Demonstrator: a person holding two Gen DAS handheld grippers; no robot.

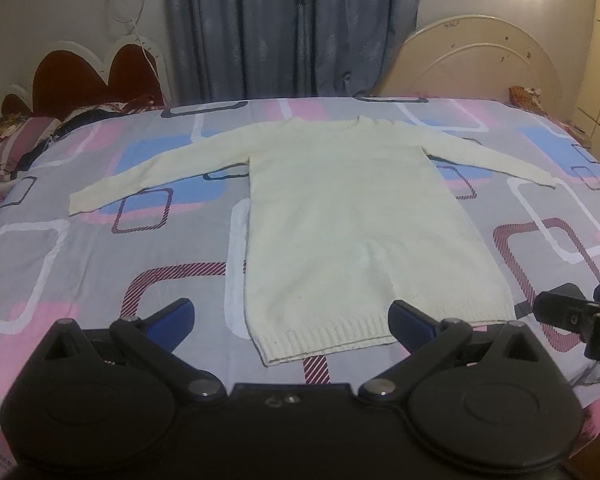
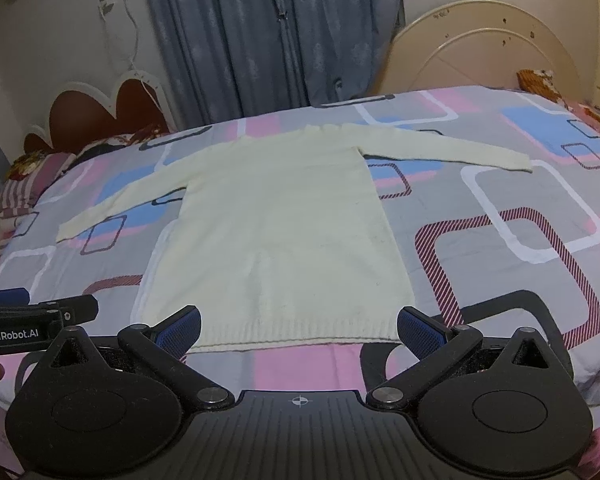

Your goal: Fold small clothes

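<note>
Left wrist view first: a cream sweater (image 1: 332, 216) lies flat on the bed (image 1: 80, 264), front down or up I cannot tell, with both long sleeves stretched out to the sides. Its ribbed bottom edge is nearest to us. The left gripper (image 1: 291, 320) hangs just over that bottom edge with its two blue fingers (image 1: 170, 318) wide apart, holding nothing. At the right side of the picture, a bit of the right gripper pokes in beside the sweater's corner. Grey curtains (image 1: 284, 28) hang behind the bed, and a cream headboard (image 1: 480, 56) stands at the far right.

Right wrist view next: the same sweater (image 2: 276, 224) fills the middle of the colourful bed cover (image 2: 512, 216). The right gripper (image 2: 299, 328) sits near the bottom edge, its fingers (image 2: 418, 330) spread wide and empty. The left gripper (image 2: 40, 312) shows at the left side, just beside the sweater's corner.
</note>
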